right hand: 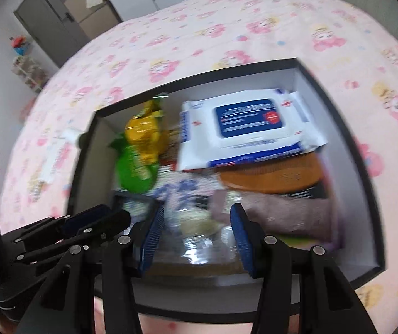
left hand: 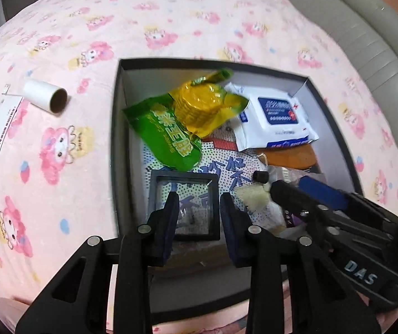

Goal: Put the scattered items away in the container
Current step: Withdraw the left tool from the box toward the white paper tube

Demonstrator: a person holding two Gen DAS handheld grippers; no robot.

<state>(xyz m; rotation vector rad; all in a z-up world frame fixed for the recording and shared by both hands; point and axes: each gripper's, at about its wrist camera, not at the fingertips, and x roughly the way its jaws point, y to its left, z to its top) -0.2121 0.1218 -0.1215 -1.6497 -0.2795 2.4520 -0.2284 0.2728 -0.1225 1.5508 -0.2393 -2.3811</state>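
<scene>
- On the pink cartoon-print bedspread (left hand: 171,22) sits a dark-walled box (left hand: 116,128) with a pale lining, already holding most of the items.
- Inside it, at the far side, a green-and-yellow snack packet (left hand: 182,117) lies tilted, with large yellow Chinese characters on its green half; I cannot read them with confidence.
- Beside that packet, a white wet-wipes pack (left hand: 274,117) carries a dark blue label panel with white lines of print and a small red cross near its edge; the lettering is too small to make out.
- Under the pack's near edge lies an orange-brown piece (right hand: 271,178), possibly a comb.
- Across the box floor spreads a dotted sheet (left hand: 221,172) with big blue Chinese characters.
- Near the front wall rests a square black frame (left hand: 185,208) with a clear window.
- Left gripper (left hand: 199,203) hovers over that frame, jaws parted by a narrow gap with nothing pinched between them.
- Right gripper (right hand: 196,217) hangs over a cream tassel (left hand: 254,197) and crinkled clear wrapping, jaws apart and pressing on nothing; its arm reads "DAS" in the left wrist view.
- Outside the box, on the bedspread, a white roll (left hand: 45,96) with a brown core and a printed card (left hand: 1,128) remain untidied.
</scene>
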